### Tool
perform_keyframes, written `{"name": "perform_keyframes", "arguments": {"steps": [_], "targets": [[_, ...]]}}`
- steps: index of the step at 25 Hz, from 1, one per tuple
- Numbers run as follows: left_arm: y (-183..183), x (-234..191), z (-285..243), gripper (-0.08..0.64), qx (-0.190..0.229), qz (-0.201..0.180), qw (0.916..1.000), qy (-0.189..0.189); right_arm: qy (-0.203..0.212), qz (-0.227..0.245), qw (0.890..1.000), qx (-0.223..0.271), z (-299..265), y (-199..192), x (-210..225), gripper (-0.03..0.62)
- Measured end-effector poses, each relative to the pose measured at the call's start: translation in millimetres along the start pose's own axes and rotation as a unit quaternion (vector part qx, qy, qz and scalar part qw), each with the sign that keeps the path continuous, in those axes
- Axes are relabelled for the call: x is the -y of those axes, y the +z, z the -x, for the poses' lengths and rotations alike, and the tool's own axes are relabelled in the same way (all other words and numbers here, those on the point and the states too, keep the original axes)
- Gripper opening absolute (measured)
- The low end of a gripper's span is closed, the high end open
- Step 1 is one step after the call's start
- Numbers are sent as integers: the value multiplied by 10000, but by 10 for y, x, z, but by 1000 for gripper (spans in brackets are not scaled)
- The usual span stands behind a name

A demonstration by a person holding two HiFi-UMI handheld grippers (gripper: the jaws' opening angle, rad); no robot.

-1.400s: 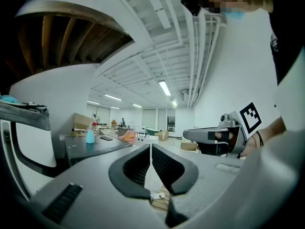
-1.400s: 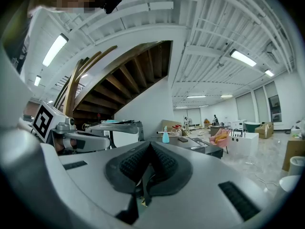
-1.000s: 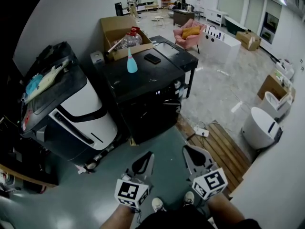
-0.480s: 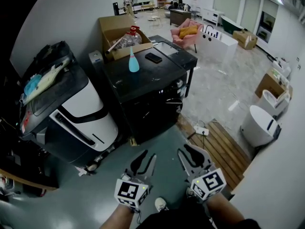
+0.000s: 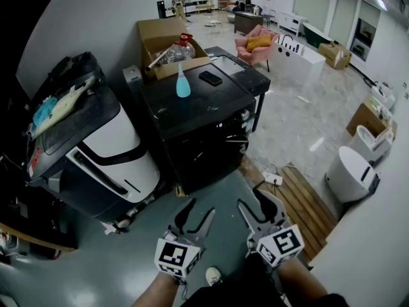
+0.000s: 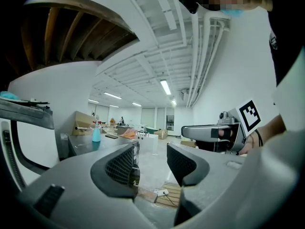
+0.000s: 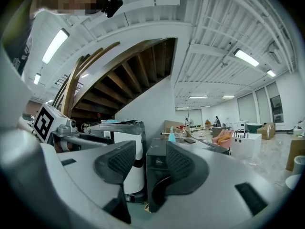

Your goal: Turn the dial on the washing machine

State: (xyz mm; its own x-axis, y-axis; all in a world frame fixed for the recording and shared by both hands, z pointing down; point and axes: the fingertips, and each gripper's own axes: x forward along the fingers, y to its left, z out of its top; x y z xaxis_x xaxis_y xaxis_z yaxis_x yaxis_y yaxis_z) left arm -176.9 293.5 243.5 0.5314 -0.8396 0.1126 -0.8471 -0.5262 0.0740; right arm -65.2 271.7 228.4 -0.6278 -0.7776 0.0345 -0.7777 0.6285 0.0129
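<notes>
The black washing machine (image 5: 198,130) stands ahead of me on the floor, with a small pale round knob (image 5: 245,115) at the right end of its front top edge. My left gripper (image 5: 192,217) and right gripper (image 5: 262,210) hang side by side low in the head view, well short of the machine. Both have just been opening and now stand open with nothing between their jaws. The left gripper view looks past its gripper (image 6: 150,165) along the machine's top (image 6: 90,144). In the right gripper view its gripper (image 7: 145,162) frames the machine's front (image 7: 155,180).
A blue bottle (image 5: 183,82) and a phone (image 5: 210,78) lie on the machine's top, with a cardboard box (image 5: 163,40) behind. A white and black appliance (image 5: 112,149) stands to the left. A wooden board (image 5: 297,203) and power strip (image 5: 273,178) lie at the right.
Both grippers have gone from shut to open. They have also shifted a little forward toward the washing machine.
</notes>
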Motion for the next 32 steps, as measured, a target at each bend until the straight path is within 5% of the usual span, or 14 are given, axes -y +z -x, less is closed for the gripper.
{"name": "perform_keyframes", "arguments": {"steps": [32], "targets": [[314, 317, -2904, 224, -153, -94, 9953, 953, 880, -318, 9956, -17, -964, -153, 3045, 224]]}}
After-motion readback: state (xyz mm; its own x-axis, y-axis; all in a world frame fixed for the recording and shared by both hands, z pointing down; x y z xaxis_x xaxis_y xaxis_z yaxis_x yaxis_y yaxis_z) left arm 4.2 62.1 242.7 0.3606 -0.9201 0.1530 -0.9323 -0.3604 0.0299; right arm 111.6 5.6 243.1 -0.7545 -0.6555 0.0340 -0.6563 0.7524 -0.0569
